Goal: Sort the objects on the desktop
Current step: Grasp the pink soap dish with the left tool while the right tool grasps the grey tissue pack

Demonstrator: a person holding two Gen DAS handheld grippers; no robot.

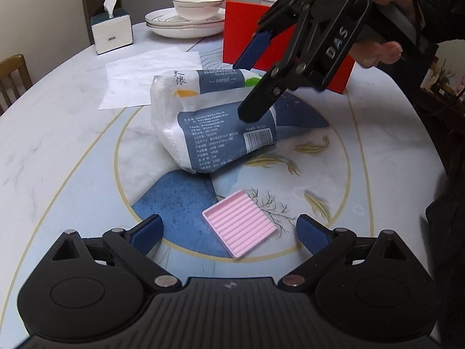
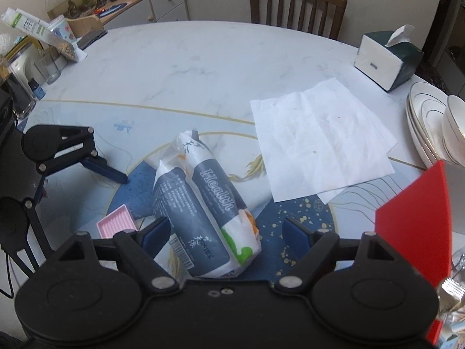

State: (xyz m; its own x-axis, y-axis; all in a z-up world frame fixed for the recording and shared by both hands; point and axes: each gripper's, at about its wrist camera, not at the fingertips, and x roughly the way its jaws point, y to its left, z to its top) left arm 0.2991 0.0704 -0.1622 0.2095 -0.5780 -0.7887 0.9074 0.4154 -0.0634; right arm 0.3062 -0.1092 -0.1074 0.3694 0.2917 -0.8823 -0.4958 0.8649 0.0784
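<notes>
- Left wrist view: the left hand-held gripper is hovering low over the desk with its fingers standing wide apart and gripping nothing; the pink ridged tray is lying flat between and just ahead of the fingertips
- Further ahead, the right hand-held gripper is reaching down over the tissue pack, its fingers spread, one blue pad above the far top edge and the other finger against the near side of the wrapper
- Behind the pack, a red box is standing open, with flat white paper sheets, a tissue box and stacked plates with a bowl beyond
- Right wrist view: the right hand-held gripper is straddling the near end of the tissue pack, fingers apart on either side and not yet pressing the wrapper; the pack is lying on the blue centre pattern of the desk, tilted on its side
- The pink tray is sitting just left of the pack, and the left hand-held gripper is showing at the left edge, open
- Judging by this, the step in hand is grasping the tissue pack, probably for the red box at the right
- The next move is calling for closing the fingers squarely across the soft pack, firmly enough that the slippery film is not sliding out, then lifting clear of the tray
</notes>
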